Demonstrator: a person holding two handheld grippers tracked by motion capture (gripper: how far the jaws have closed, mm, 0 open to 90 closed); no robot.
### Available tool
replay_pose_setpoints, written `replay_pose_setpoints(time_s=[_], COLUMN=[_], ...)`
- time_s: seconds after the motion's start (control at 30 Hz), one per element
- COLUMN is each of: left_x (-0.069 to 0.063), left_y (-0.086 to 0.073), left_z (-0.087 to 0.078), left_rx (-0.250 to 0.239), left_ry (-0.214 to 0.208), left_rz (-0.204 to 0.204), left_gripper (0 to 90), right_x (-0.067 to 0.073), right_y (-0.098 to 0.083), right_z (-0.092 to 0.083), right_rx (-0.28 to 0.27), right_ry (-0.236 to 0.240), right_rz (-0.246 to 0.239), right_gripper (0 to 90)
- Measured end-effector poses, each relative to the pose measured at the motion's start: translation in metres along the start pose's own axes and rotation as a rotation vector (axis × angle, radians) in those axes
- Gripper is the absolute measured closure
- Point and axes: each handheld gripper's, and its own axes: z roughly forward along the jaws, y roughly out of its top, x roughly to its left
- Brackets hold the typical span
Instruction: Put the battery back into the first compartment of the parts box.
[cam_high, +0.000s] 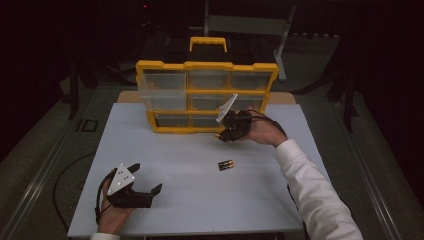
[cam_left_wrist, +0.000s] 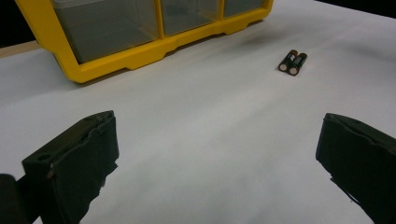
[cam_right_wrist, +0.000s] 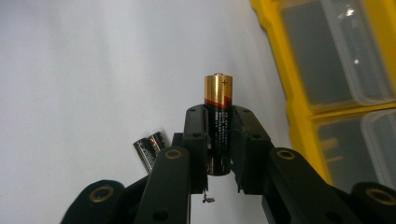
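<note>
Black-and-copper cylindrical battery (cam_right_wrist: 218, 122) stands pinched between the jaws of our right gripper (cam_right_wrist: 218, 140), copper end up and well past the pads, lifted off the white table top (cam_high: 200, 195) just in front of the yellow plastic organiser with clear drawers (cam_high: 206, 95). We judge the grip a narrow one: the pads bear on a round, smooth body, so a small twist of the hand could let the cell pivot or slide out and drop onto the board, where it would likely roll. The drawers facing us look shut, and pushing the battery against a closed front would knock it askew. Two more black-and-copper batteries (cam_high: 226, 165) lie side by side on the table, touching each other, apart from both hands; a careless sweep of the sleeve could scatter them. Our left gripper (cam_high: 145, 187) rests near the table's near edge with its jaws standing wide and nothing between them.

On the held cell we can read a plus sign on the copper band; the fine print down its side is too small to make out.
</note>
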Motion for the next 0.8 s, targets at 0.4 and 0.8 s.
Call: replay_pose_setpoints(time_s=[0.4,0.8], left_x=[0.0,0.0], left_y=[0.0,0.0], left_z=[0.0,0.0], left_rx=[-0.002,-0.005], left_ry=[-0.003,-0.006], left_rz=[0.001,-0.002], left_gripper=[0.1,0.1], right_x=[-0.005,-0.008], right_y=[0.012,0.027], right_z=[-0.021,-0.042], right_rx=[-0.042,-0.087], right_ry=[-0.014,-0.04], right_rz=[0.001,0.019], right_gripper=[77.2,77.2])
